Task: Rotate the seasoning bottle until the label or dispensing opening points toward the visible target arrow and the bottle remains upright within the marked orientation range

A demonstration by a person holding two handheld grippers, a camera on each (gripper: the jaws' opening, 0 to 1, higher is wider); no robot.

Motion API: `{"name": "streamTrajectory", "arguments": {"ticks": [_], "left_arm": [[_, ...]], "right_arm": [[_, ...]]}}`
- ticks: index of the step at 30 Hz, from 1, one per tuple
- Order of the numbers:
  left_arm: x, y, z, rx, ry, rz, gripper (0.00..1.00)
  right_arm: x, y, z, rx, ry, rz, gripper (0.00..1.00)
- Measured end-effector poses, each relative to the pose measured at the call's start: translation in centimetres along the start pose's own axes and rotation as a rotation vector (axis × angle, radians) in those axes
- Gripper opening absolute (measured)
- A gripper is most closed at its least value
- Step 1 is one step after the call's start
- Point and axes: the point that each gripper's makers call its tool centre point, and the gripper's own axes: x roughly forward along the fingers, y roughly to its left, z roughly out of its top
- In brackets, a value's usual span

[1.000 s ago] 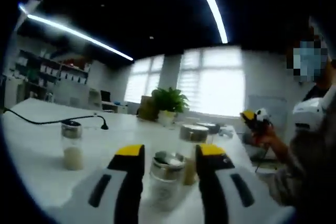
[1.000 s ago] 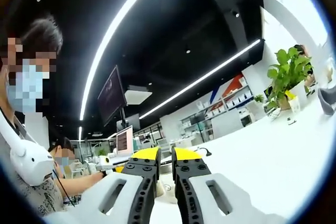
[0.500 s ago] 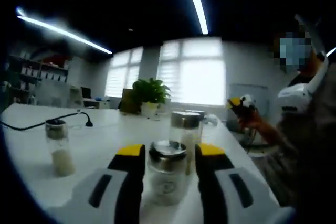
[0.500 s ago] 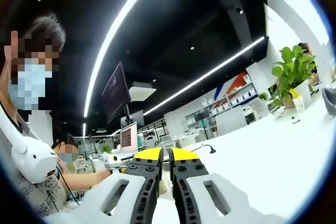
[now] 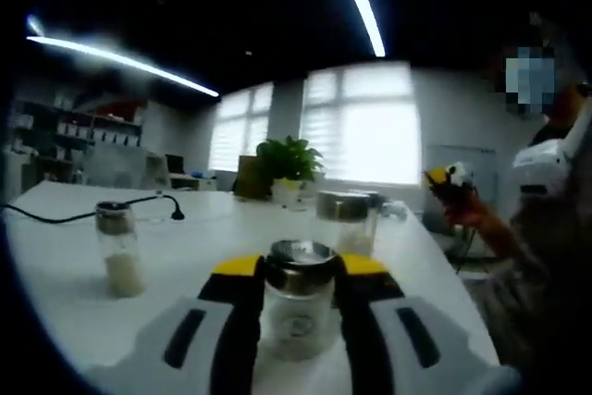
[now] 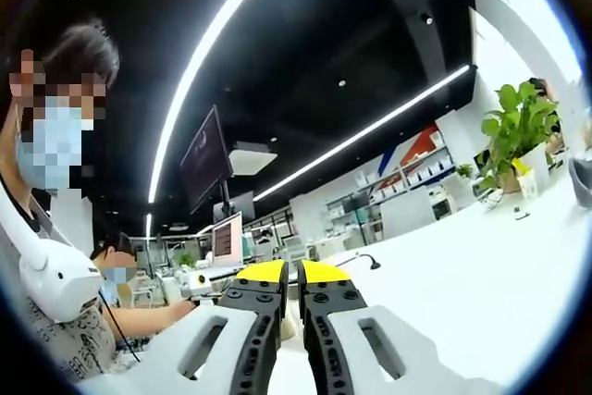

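Observation:
The seasoning bottle (image 5: 298,316), clear glass with a metal lid, stands upright on the white table (image 5: 194,256) in the left gripper view. My left gripper (image 5: 301,267) has its yellow-tipped jaws pressed against both sides of the bottle. A round mark shows on the side of the glass facing me. In the right gripper view my right gripper (image 6: 290,274) is held up above the table (image 6: 481,265), its jaws almost touching with nothing between them. From the left gripper view, the right gripper (image 5: 448,184) appears at the right in a person's hand.
A second bottle (image 5: 119,249) with pale powder stands to the left, and a third jar (image 5: 345,221) just behind the held one. A black cable (image 5: 88,215) crosses the table; a potted plant (image 5: 289,166) stands at the back. A person (image 5: 546,219) is at the right.
The left jaws have drawn in from a loose straddle to contact with the bottle's sides, and the camera came closer. The right gripper has hardly moved.

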Motion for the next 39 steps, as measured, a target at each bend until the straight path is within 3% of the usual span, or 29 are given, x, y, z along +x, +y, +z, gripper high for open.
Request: {"name": "streamTrajectory", "arguments": {"ticks": [6,9,22,28,32,34,36,38,39], "left_arm": [[-0.3,-0.6,0.0,0.061,0.004,0.137,0.32],[-0.5,-0.3,-0.1,0.017,-0.013,0.209,0.32],[-0.3,0.0,-0.2,0.070,-0.057,0.383,0.32],[-0.4,0.0,-0.2,0.078,-0.058,0.374,0.33],[-0.4,-0.6,1.1,0.114,-0.081,0.344,0.54],[-0.8,-0.6,2.1,0.146,-0.092,0.333,0.53],[-0.8,-0.8,2.8,0.120,-0.097,0.269,0.51],[-0.8,-1.4,2.9,0.055,-0.074,0.149,0.49],[-0.9,-1.2,2.8,0.035,-0.064,0.139,0.49]], "right_arm": [[0.1,0.3,0.2,-0.012,-0.002,0.003,0.02],[0.2,0.4,0.0,-0.022,0.007,0.001,0.02],[0.3,0.4,-0.4,-0.019,0.016,0.001,0.02],[0.2,0.2,-0.8,-0.019,0.026,-0.006,0.02],[0.1,0.2,-0.7,-0.022,0.024,-0.007,0.02],[0.1,0.2,-0.7,-0.022,0.026,-0.006,0.02],[0.1,0.2,-0.8,-0.023,0.029,-0.006,0.02],[0.0,0.2,-0.8,-0.022,0.028,-0.005,0.02],[0.0,0.2,-0.7,-0.023,0.026,-0.006,0.02]]}}
